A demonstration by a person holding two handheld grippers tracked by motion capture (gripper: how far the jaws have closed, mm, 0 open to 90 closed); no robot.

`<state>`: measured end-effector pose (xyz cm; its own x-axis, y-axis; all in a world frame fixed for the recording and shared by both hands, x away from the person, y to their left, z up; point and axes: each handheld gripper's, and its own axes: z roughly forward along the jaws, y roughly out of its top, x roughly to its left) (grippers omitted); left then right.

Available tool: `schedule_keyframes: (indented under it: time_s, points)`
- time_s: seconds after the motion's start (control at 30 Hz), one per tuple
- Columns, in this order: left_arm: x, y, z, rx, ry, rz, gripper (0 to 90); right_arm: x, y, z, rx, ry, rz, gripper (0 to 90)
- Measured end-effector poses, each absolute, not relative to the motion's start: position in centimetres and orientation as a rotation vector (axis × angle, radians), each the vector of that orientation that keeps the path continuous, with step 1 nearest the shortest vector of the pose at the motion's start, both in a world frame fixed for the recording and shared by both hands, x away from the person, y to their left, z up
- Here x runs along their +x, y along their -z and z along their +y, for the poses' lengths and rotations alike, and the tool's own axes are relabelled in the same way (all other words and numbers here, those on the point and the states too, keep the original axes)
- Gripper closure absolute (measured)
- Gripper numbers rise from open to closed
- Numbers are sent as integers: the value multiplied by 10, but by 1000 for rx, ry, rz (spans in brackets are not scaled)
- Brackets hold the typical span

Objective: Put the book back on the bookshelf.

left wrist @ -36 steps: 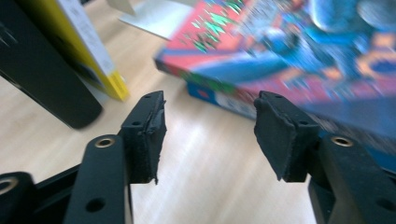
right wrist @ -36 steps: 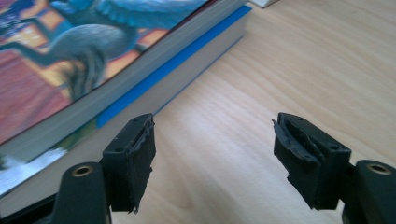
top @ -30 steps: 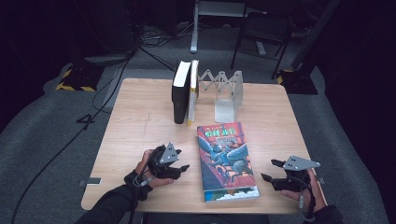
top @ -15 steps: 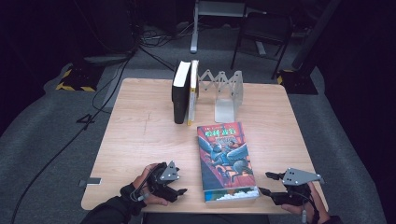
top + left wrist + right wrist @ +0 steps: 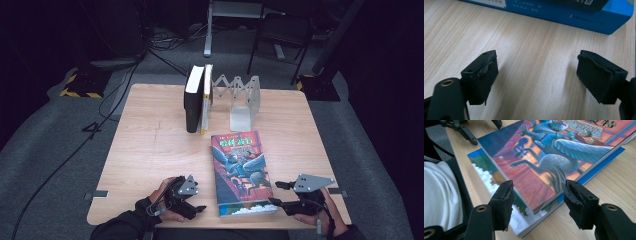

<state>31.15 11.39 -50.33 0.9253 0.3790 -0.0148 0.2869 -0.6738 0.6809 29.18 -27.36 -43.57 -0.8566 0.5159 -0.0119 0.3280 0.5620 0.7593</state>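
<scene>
A colourful paperback (image 5: 240,165) lies flat on the wooden table (image 5: 150,145), on top of a second book with a blue cover edge (image 5: 596,171). My left gripper (image 5: 196,197) rests open just left of the books' near corner. Bare wood lies between its jaws, and the blue book edge (image 5: 574,12) is ahead of it. My right gripper (image 5: 274,193) is open at the near right corner. In the right gripper view its jaws straddle the corner of the top paperback (image 5: 554,152) without touching it.
At the back of the table a thick black book (image 5: 192,100) and a thin pale book (image 5: 206,97) stand upright beside a metal expanding book rack (image 5: 241,100). The near table edge is close behind both hands. Cables run over the dark floor.
The left gripper has slid back toward the near table edge beside the books. The right gripper has shifted slightly left, closer to the books' near right corner. The books have not moved.
</scene>
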Motion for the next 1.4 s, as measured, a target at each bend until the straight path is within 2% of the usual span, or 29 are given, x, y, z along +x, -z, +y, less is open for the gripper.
schedule_keyframes:
  time_s: [0.3,0.5,0.63,0.9,1.0,1.27,1.4]
  points:
    - [336,505,114,2333,-185,534,120,340,449,-266,834,-1089,2649,333]
    - [360,505,104,2341,-191,547,83,374,455,-255,898,-1114,2752,231]
    - [379,505,94,2343,-194,561,56,380,453,-250,890,-1087,2743,233]
    - [401,505,85,2334,-201,582,63,368,446,-239,749,-1015,2672,323]
    - [404,505,85,2338,-203,573,65,369,445,-239,730,-1052,2660,426]
    - [404,505,86,2339,-206,573,67,374,443,-232,701,-1093,2645,449]
    - [403,505,86,2339,-208,579,67,373,442,-233,679,-1125,2629,637]
